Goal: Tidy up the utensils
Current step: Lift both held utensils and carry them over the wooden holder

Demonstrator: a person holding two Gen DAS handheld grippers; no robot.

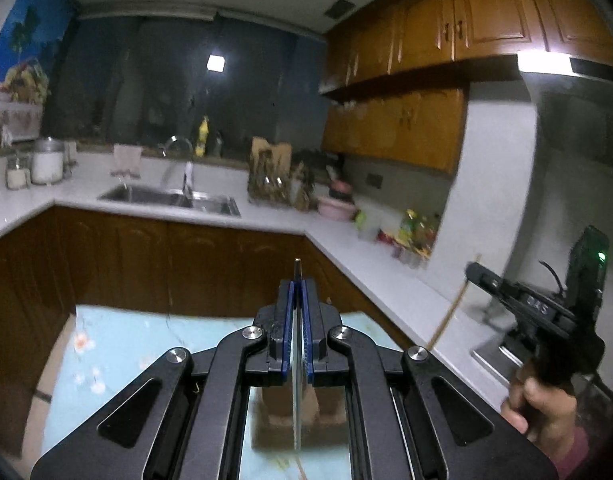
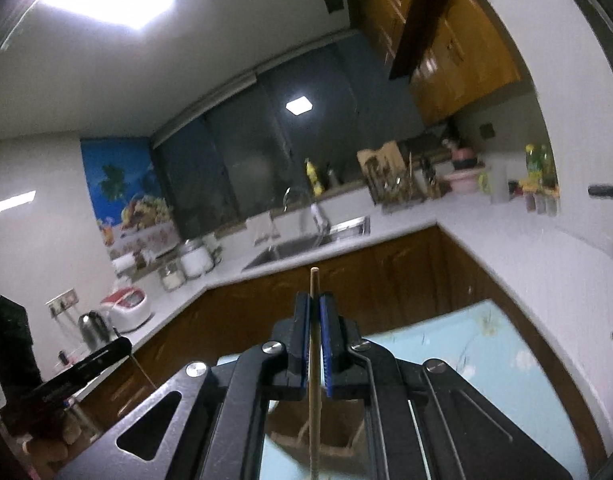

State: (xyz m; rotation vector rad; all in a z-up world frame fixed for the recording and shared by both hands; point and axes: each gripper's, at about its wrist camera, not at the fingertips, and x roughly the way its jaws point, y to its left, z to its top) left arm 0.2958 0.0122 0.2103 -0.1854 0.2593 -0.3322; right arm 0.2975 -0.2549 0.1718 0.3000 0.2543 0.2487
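Both grippers clamp utensils (left (image 1: 297,280) metal; right (image 2: 315,300) wooden).

sink (image 1: 174,197) in counter (image 1: 346,248), jars (image 1: 46,166) left

My left gripper (image 1: 297,280) points nearly level, its blue-padded jaws pressed close together. My right gripper (image 2: 315,300) is held the same way, jaws nearly touching. At the near right of the left view, my right hand (image 1: 546,408) wraps the right gripper's handle.
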